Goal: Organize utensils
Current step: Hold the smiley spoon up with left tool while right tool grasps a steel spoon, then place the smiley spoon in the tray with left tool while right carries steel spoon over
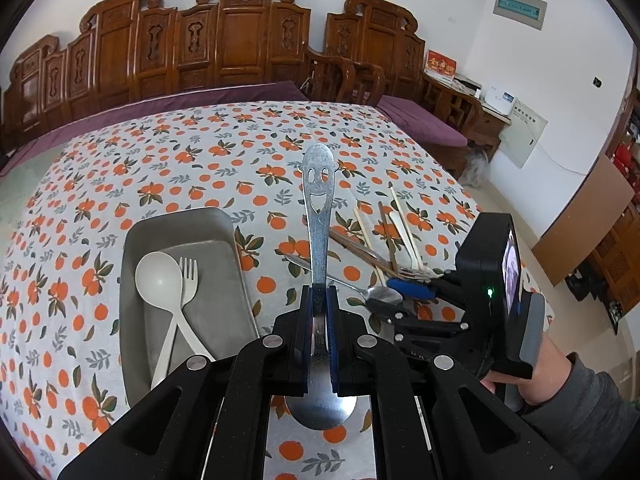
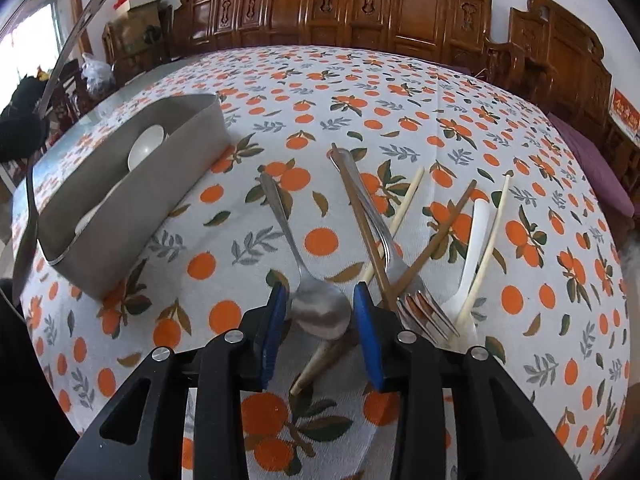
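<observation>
Orange-print tablecloth, tray far left; left gripper clamped on smiley spoon, right gripper open astride steel spoon, likely to snag crossed chopsticks when closing.

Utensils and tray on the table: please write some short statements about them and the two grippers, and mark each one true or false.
1. The left gripper is shut on the smiley-handled spoon. True.
2. The grey tray holds a metal fork and chopsticks. False: it holds a white spoon and a white fork.
3. The right gripper has its blue pads on either side of the metal spoon's bowl on the tablecloth. True.
4. The metal fork lies inside the tray. False: it lies on the tablecloth among the chopsticks.
5. The smiley-handled spoon lies flat on the table. False: it is held above the table.
</observation>
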`<state>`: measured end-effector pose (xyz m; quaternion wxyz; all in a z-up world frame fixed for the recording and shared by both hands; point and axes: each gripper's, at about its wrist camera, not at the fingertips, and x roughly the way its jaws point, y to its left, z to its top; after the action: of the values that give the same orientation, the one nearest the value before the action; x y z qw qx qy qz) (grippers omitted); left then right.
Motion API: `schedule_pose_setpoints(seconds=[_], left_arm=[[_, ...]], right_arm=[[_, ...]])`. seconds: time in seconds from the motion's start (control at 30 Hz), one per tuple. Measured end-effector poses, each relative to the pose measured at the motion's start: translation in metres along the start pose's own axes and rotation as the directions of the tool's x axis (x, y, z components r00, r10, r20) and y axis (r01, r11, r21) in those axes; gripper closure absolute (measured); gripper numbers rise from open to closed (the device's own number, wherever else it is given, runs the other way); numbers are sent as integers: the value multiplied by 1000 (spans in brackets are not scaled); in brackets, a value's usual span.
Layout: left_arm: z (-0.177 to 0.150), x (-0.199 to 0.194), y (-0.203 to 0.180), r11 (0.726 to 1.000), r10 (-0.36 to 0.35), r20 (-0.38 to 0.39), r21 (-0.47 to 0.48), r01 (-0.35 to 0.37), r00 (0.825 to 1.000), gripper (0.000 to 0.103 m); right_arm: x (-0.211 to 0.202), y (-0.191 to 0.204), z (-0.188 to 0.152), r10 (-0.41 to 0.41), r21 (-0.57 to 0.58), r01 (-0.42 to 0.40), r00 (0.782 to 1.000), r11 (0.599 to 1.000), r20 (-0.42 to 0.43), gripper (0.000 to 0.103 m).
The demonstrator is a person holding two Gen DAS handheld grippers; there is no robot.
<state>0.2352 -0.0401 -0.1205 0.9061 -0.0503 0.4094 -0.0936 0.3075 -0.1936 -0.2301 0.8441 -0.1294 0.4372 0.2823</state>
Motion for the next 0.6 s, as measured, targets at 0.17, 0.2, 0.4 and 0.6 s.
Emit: schedule_pose_setpoints(seconds=[0.17,0.2,0.4,0.6], left_arm=[[1,-4,0,1000,2,7,-3,-2,1000,98],[1,-5,0,1000,3,8,-2,-3,1000,98],[1,-8,2,1000,15,12,0,-15,1000,98],[3,-8,13,999,38,9,-17,-38,999,98]], right_arm=[[-1,2,-1,-15,-8,15,1000,1000,4,71],[-1,1,0,-14,-3,14,1000,1000,7,71],[-22,-2,5,6,26,-9,995,1000,97,71],[-39,-1,12,20,42,-27,985,999,173,72]])
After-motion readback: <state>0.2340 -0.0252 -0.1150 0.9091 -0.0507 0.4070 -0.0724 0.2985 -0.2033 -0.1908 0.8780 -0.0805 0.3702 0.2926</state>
